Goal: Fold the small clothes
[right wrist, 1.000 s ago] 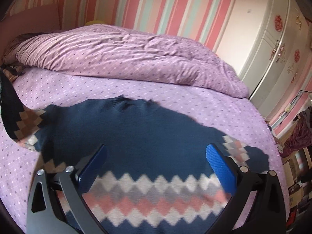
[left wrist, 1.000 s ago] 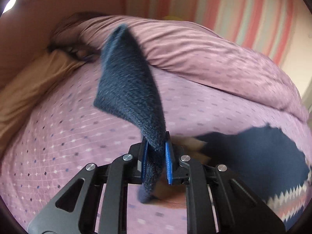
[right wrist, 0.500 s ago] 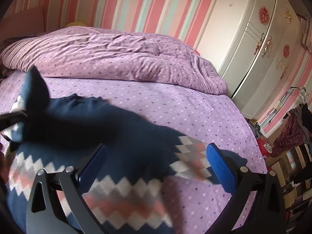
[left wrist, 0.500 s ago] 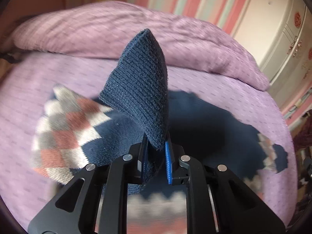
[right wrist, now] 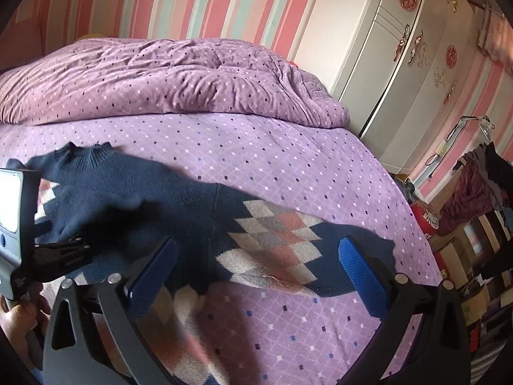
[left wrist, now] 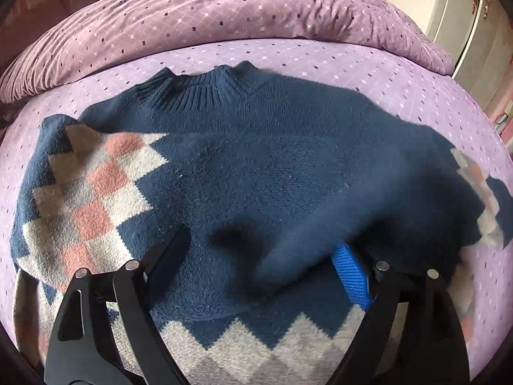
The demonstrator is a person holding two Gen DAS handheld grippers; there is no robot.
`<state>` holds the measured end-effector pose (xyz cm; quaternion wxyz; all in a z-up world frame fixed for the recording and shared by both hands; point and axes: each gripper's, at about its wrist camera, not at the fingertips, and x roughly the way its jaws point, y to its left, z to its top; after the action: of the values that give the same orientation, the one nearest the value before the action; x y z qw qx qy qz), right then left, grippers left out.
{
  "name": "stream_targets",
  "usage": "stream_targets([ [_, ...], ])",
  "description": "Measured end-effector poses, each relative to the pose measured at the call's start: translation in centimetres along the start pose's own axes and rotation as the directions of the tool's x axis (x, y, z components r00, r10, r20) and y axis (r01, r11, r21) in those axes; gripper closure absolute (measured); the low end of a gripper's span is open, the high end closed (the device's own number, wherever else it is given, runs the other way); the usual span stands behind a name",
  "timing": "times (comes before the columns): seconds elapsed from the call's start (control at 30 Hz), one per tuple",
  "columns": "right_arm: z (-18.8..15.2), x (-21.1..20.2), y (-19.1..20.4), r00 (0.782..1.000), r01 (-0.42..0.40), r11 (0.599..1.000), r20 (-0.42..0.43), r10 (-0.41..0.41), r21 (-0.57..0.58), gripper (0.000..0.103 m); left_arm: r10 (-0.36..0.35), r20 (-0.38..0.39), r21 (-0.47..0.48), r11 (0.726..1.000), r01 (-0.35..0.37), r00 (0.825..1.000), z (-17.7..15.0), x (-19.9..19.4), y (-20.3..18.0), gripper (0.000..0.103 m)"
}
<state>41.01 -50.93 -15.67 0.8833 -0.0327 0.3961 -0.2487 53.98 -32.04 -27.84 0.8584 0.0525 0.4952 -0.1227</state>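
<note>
Navy sweater (left wrist: 256, 173) lies flat on purple dotted bedsheet (left wrist: 368, 64), filling centre of left wrist view; ribbed collar toward top, one diamond-patterned sleeve folded across body at left. Left gripper (left wrist: 263, 263) spread wide, gripping nothing, a loose hump of knit between its fingers. Right gripper (right wrist: 256, 266) also wide open, empty, over other patterned sleeve (right wrist: 275, 243) at lower centre. Rumpled duvet (right wrist: 160, 80) behind.

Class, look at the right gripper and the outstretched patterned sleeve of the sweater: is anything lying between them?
Nothing visible does. The right gripper hangs open directly over the sleeve, which lies flat on the bedsheet with no other item on it.
</note>
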Motion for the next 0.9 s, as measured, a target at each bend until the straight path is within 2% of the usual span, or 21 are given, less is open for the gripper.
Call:
stream_targets([
  [0.13,-0.4,0.0,0.2,1.0,-0.021,1.0,-0.011,0.021,0.01,0.002,-0.014,0.02,0.02,1.0,0.013,1.0,-1.1,-2.4,1.1,0.017],
  [0.2,-0.2,0.1,1.1,0.997,-0.077,0.997,-0.016,0.078,0.027,0.001,0.001,0.042,0.044,0.999,-0.002,0.999,-1.6,-4.4,2.4,0.017],
  [0.27,-0.2,0.3,2.2,0.991,-0.128,0.991,-0.021,0.129,0.04,0.002,0.02,0.063,0.061,0.998,-0.023,0.998,-1.7,-5.9,4.2,0.01],
  [0.4,-0.3,2.5,6.7,0.959,-0.271,0.959,-0.058,0.276,0.08,0.002,0.091,0.107,0.084,0.991,-0.101,0.99,-1.4,-8.6,9.0,0.009],
  [0.53,-1.0,5.5,10.8,0.93,-0.338,0.935,-0.114,0.35,0.109,0.003,0.157,0.137,0.097,0.98,-0.171,0.978,-1.0,-9.8,12.5,0.009],
  [0.6,-1.3,6.7,11.8,0.916,-0.359,0.924,-0.141,0.376,0.132,0.019,0.188,0.148,0.104,0.973,-0.205,0.971,-1.0,-9.8,13.9,0.009],
  [0.67,-1.7,8.3,12.6,0.874,-0.413,0.891,-0.191,0.446,0.19,0.045,0.207,0.141,0.104,0.969,-0.222,0.968,-0.8,-9.4,15.0,0.009],
  [0.7,-1.9,9.1,12.9,0.853,-0.43,0.875,-0.217,0.475,0.224,0.05,0.211,0.136,0.103,0.969,-0.226,0.968,-0.8,-9.2,15.5,0.009],
  [0.73,-2.1,9.6,13.0,0.845,-0.426,0.873,-0.238,0.478,0.238,0.051,0.216,0.136,0.1,0.968,-0.23,0.967,-0.8,-9.1,16.0,0.009],
  [0.77,-2.3,10.3,13.3,0.843,-0.407,0.879,-0.269,0.466,0.249,0.051,0.219,0.136,0.098,0.967,-0.233,0.966,-0.8,-9.0,16.2,0.009],
  [0.83,-2.6,10.8,13.4,0.839,-0.402,0.874,-0.272,0.471,0.275,0.054,0.222,0.137,0.092,0.967,-0.236,0.965,-0.7,-9.0,16.6,0.009],
  [0.87,-2.6,10.6,13.4,0.846,-0.4,0.873,-0.255,0.468,0.278,0.066,0.223,0.142,0.087,0.968,-0.237,0.964,-0.7,-9.1,16.7,0.009],
  [0.9,-2.5,10.4,13.4,0.858,-0.392,0.882,-0.242,0.453,0.262,0.073,0.222,0.145,0.085,0.968,-0.235,0.964,-0.7,-9.1,16.8,0.009],
])
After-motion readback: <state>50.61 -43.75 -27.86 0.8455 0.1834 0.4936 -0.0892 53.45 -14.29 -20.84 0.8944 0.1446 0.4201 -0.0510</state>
